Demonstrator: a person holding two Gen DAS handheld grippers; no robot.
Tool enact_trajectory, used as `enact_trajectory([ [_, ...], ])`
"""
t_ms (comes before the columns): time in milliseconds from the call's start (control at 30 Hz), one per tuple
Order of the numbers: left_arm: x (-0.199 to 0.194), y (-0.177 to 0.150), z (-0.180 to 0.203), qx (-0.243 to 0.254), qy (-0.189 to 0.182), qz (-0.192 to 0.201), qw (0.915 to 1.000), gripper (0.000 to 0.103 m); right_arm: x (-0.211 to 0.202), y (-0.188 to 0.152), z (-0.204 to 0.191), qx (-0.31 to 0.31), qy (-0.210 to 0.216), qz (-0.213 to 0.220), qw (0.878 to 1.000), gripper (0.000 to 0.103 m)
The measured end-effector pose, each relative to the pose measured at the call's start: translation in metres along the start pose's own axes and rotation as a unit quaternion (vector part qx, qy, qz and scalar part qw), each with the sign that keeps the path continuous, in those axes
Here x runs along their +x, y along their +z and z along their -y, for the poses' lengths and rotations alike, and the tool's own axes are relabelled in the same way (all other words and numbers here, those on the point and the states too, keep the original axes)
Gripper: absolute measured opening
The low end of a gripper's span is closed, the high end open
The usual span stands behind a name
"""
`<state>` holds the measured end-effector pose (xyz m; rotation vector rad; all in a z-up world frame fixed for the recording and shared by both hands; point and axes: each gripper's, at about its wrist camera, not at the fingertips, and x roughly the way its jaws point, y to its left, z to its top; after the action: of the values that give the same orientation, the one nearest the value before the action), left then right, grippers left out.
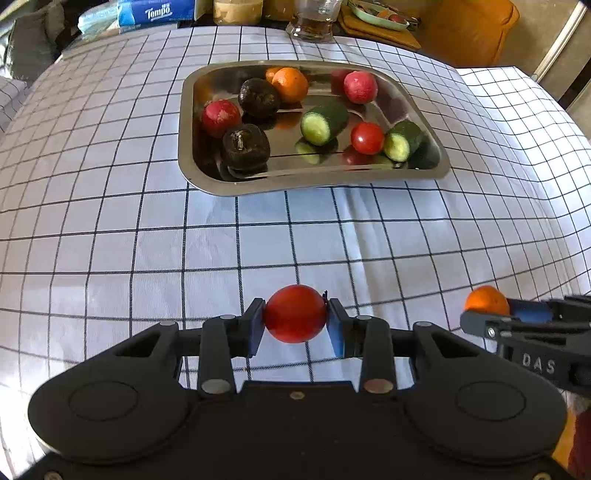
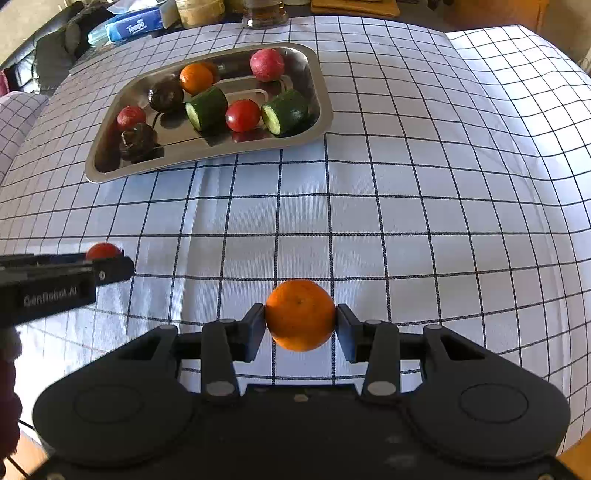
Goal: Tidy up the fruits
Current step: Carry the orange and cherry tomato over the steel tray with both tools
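My left gripper (image 1: 295, 317) is shut on a red tomato (image 1: 295, 314) above the checked tablecloth, well short of the steel tray (image 1: 207, 184). My right gripper (image 2: 300, 319) is shut on an orange (image 2: 300, 314); that orange also shows at the right of the left wrist view (image 1: 487, 300). The tray (image 2: 110, 173) holds another orange (image 1: 291, 84), a tomato (image 1: 367, 138), two reddish round fruits (image 1: 221, 117) (image 1: 360, 87), two cucumber pieces (image 1: 325, 123) (image 1: 403, 141) and two dark round fruits (image 1: 258, 97) (image 1: 245, 146). The left gripper (image 2: 110, 267) shows at the left of the right wrist view.
At the table's far edge stand a blue tissue pack (image 1: 159, 13), a glass jug (image 1: 314, 22), a jar (image 1: 238, 11) and a green plate (image 1: 376, 16) on a wooden board. An orange chair (image 1: 472, 29) stands behind. Checked cloth (image 1: 258, 236) lies between grippers and tray.
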<state>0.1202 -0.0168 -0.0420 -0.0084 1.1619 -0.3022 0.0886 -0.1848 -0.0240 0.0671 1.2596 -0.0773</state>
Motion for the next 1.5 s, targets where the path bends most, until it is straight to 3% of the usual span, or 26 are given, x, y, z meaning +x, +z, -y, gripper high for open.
enact_trajectory([
  [267, -0.026, -0.002, 0.02, -0.011, 0.035, 0.011, 0.9993, 0.044, -0.008, 0.007, 0.012, -0.012, 0.039, 0.01, 0.999, 0.043],
  [733, -0.061, 0.016, 0.038, -0.029, 0.088, 0.065, 0.9936, 0.044, -0.034, 0.041, 0.028, -0.031, 0.106, 0.073, 0.991, 0.043],
  [1033, -0.058, 0.048, 0.045, -0.017, 0.096, 0.06, 0.9934, 0.044, -0.042, 0.066, 0.03, -0.025, 0.108, 0.095, 0.989, 0.043],
  [1500, -0.037, 0.082, 0.039, -0.021, 0.084, 0.045, 0.9952, 0.044, -0.033, 0.095, 0.023, -0.012, 0.099, 0.093, 0.991, 0.043],
])
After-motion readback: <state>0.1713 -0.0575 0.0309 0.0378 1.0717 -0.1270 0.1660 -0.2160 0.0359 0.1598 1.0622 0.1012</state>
